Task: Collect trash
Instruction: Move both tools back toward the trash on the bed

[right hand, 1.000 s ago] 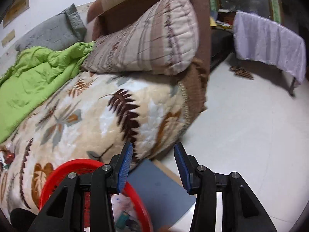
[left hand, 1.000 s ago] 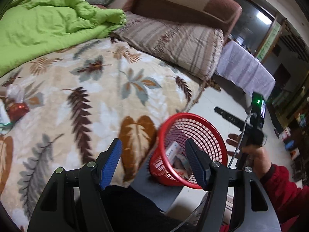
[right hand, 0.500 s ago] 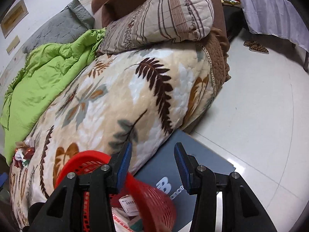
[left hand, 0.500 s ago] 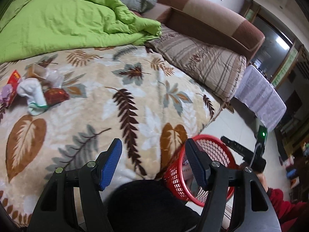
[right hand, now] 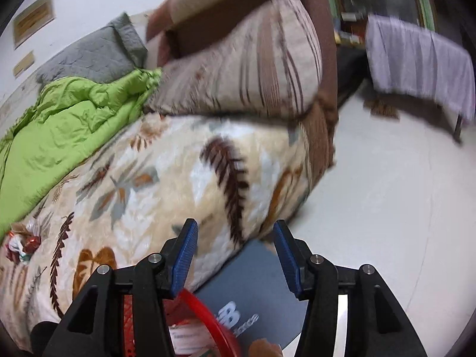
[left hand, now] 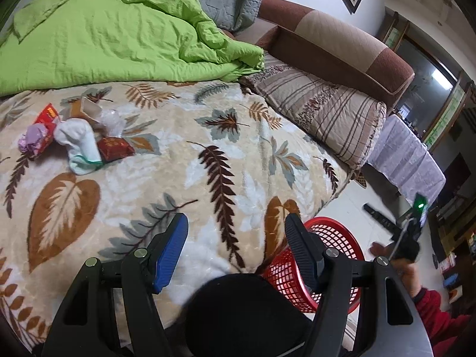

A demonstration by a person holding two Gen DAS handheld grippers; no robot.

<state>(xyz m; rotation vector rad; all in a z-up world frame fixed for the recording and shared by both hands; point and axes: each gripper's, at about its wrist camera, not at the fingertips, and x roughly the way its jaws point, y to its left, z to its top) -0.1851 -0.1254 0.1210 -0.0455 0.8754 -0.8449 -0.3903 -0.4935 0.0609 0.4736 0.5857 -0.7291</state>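
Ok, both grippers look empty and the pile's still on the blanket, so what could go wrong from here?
The white sock lies among the wrappers, so the left gripper might bin it as trash. The red basket sits below the blanket edge; a dropped piece could miss it. The right gripper, jaws opening, holds nothing.

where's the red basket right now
In the left wrist view the red basket stands on the floor at the lower right, against the edge of the leaf-patterned blanket, just behind the left gripper's right finger.

My left tongs (left hand: 235, 250) swing from the red basket (left hand: 327, 255) toward the trash pile (left hand: 74, 136); my right tongs (right hand: 235, 255) are opening, empty.
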